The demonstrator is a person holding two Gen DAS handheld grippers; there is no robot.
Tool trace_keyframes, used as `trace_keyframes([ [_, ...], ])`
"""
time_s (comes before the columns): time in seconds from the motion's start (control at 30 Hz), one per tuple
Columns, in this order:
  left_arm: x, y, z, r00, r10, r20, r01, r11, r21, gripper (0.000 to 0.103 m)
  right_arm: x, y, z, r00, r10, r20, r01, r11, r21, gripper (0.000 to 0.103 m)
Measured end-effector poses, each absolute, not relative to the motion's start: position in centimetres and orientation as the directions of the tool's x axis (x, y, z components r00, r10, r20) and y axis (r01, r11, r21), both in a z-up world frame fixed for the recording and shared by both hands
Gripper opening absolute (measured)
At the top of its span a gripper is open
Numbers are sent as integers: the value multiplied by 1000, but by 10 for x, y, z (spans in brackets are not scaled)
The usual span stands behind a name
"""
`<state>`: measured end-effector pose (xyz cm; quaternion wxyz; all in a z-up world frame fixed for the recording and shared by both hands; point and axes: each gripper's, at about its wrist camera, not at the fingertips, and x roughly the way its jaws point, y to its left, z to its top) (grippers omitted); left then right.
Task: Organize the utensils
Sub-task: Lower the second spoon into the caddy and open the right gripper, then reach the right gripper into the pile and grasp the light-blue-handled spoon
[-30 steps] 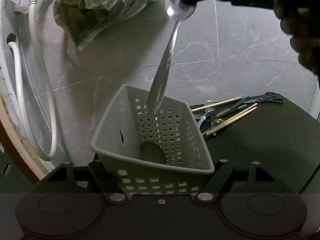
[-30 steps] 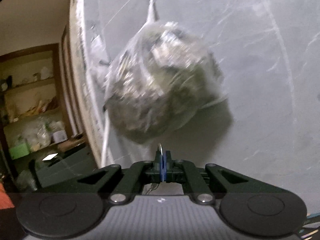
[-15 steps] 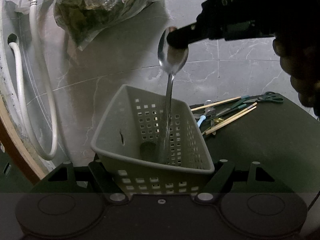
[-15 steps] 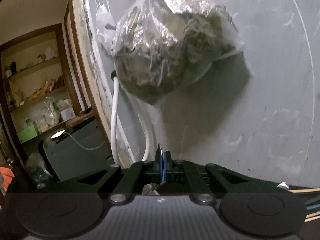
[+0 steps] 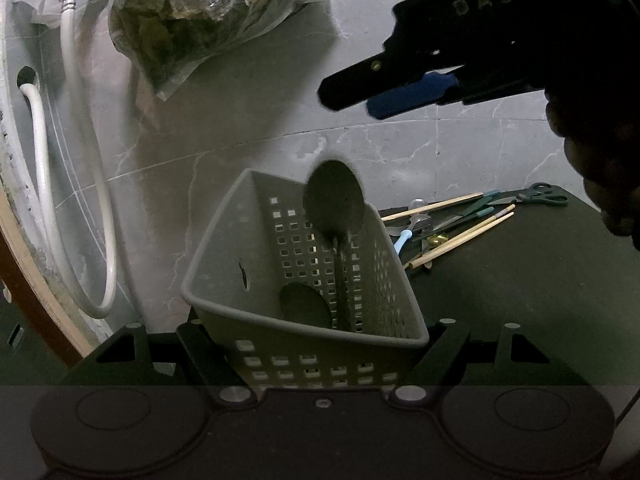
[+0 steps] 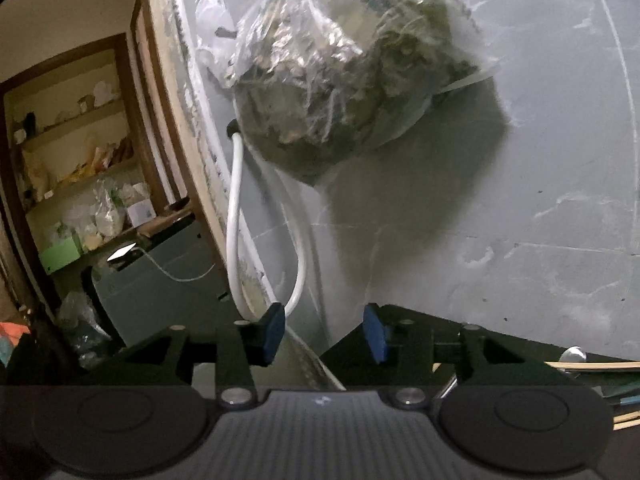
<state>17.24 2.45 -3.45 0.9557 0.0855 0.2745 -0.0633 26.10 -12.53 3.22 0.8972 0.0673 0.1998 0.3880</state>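
— Where's the spoon (image 5: 335,216) now?

— Standing in the grey basket (image 5: 304,280), handle down, bowl up past the far rim, leaning on the perforated far wall. Its long axis runs nearly upright. The right gripper (image 5: 360,94) hangs above it and a little right, its jaws just opened, blue pads apart with nothing between them.

— And the left gripper (image 5: 316,344)?

— Clamped on the basket's near wall, holding it at the near edge of the dark table (image 5: 540,280).

— So what does the next move turn on?

— I'd say the remaining utensils (image 5: 452,224). They lie far and to the right of the basket, in a loose heap: chopsticks (image 5: 464,240), scissors (image 5: 544,197), a blue-handled piece. The right gripper is much the nearer. The chopsticks' long axes run from near-left to far-right, flat on the table, so the jaws would likely need to close across that line.
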Motion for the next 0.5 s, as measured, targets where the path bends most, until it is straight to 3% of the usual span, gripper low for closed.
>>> trace_keyframes([
  [0.17,173,24,-35,841,-73,-536,167,977,130,79,262,-143,34,669,684,-292,-619,730,291,67],
  [0.23,173,24,-35,841,-73,-536,167,977,130,79,260,-152,35,696,660,-283,-591,750,296,82],
  [0.3,173,24,-35,840,-71,-537,167,977,131,79,259,-159,34,716,636,-287,-568,770,291,90],
  [0.43,172,24,-34,838,-64,-542,160,978,132,79,260,-171,26,735,597,-321,-526,801,285,103],
  [0.5,171,26,-34,837,-55,-545,151,980,133,79,260,-175,19,742,571,-350,-499,820,281,103],
])
